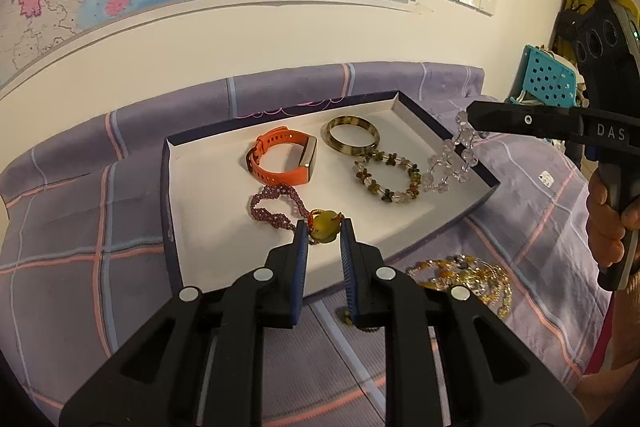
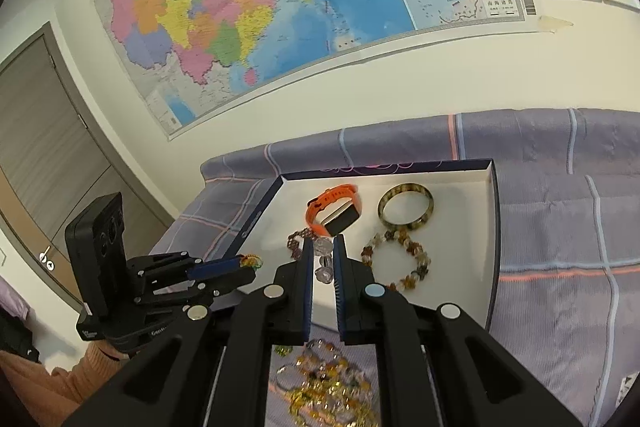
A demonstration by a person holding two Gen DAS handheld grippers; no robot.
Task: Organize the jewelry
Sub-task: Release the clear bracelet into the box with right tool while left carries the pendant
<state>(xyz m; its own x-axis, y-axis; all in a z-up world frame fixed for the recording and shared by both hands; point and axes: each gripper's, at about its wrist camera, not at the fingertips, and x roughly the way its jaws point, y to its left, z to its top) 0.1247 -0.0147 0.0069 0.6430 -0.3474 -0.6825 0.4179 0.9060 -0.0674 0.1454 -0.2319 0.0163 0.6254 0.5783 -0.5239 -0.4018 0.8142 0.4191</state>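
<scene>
The left gripper (image 1: 325, 227) has its fingers closed on the yellow-green stone pendant (image 1: 325, 225) of a purple beaded necklace (image 1: 276, 205), whose loop trails limp over the white floor of the shallow box tray (image 1: 208, 187) on the bed (image 1: 80, 227). The right gripper (image 2: 322, 247) pinches a clear crystal bead bracelet (image 1: 450, 163) that dangles over the tray's right rim. Both pieces look light but floppy and slippery — the hard pendant gives the surest hold, while glassy beads may roll between the pads. An orange smartwatch (image 1: 284, 159), a mottled bangle (image 1: 352, 135) and an amber bead bracelet (image 1: 388, 179) already lie inside; a gold tangle of chains (image 1: 468, 279) waits on the bedspread.
</scene>
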